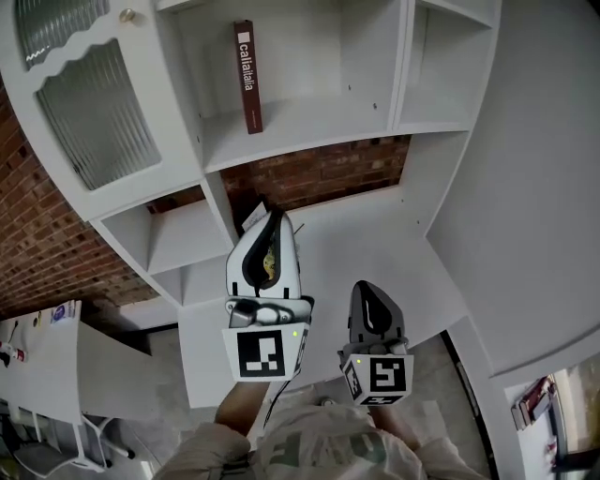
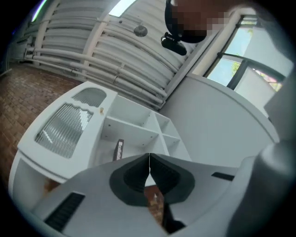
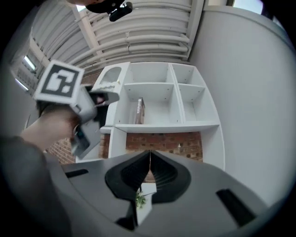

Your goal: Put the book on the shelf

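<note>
Book (image 1: pixel 247 77) upright, spine outward, in left part of open shelf (image 1: pixel 309 122) compartment: placement judged complete. My left gripper (image 1: pixel 270 220) and right gripper (image 1: pixel 367 289): jaws together, empty, held below shelf, apart from book; nothing left to carry.

Quick headcount, nothing fancy

One book (image 1: pixel 247 77), one white shelf (image 1: pixel 309 131), one ribbed glass door (image 1: pixel 94 112) with one knob (image 1: pixel 127 14). Two grippers: left hand-held gripper (image 1: pixel 265 217) and right hand-held gripper (image 1: pixel 366 287). Two marker cubes (image 1: pixel 262 353), one on each.
</note>
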The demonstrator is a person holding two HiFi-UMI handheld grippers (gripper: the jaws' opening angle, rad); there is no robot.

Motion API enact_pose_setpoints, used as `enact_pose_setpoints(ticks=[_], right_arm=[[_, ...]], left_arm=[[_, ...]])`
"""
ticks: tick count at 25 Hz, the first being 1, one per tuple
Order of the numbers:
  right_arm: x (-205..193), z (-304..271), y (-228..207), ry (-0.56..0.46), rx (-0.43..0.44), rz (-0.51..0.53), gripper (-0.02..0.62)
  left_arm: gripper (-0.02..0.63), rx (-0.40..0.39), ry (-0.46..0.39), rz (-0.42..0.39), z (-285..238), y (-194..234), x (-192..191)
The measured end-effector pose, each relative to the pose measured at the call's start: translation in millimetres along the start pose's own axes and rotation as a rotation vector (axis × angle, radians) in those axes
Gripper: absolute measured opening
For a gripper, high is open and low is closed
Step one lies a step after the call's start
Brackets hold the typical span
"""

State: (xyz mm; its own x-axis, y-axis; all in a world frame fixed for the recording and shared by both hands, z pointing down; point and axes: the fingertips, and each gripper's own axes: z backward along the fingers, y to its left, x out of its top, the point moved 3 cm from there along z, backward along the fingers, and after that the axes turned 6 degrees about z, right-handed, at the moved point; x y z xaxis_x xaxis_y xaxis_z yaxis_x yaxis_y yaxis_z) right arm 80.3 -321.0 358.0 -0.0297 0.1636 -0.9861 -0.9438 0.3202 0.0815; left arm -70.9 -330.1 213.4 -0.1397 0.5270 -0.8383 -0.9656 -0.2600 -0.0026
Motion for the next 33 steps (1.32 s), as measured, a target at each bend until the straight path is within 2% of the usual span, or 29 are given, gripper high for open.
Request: enact_pose_setpoints(ticks=[3, 5, 7, 9, 13, 33], right_arm=[[11, 11, -4, -0.064, -0.044, 0.012, 0.017], [15, 17, 0, -0.082, -0.033, 0.057, 0.017], [12, 20, 7, -0.071, -0.003, 0.098, 0.017], [7, 21, 11, -0.051, 0.01, 0.11, 0.017], [5, 22, 16, -0.047, 0.03, 0.087, 0.017], [0, 27, 37, -0.013, 0.12, 0.099, 0.017]], left_arm=[[0.014, 0.023, 0.153, 0.054, 53, -4, -59], [0.013, 0.058, 0.264, 0.105, 79, -6, -92], [0.014, 0.081, 0.316, 0.162, 94, -9, -106], [0.012, 0.083, 0.326, 0.174, 101, -13, -106], [0.014, 0.073, 0.326, 0.135, 102, -14, -102], [0.014, 0.12, 0.398, 0.129, 112, -8, -114]])
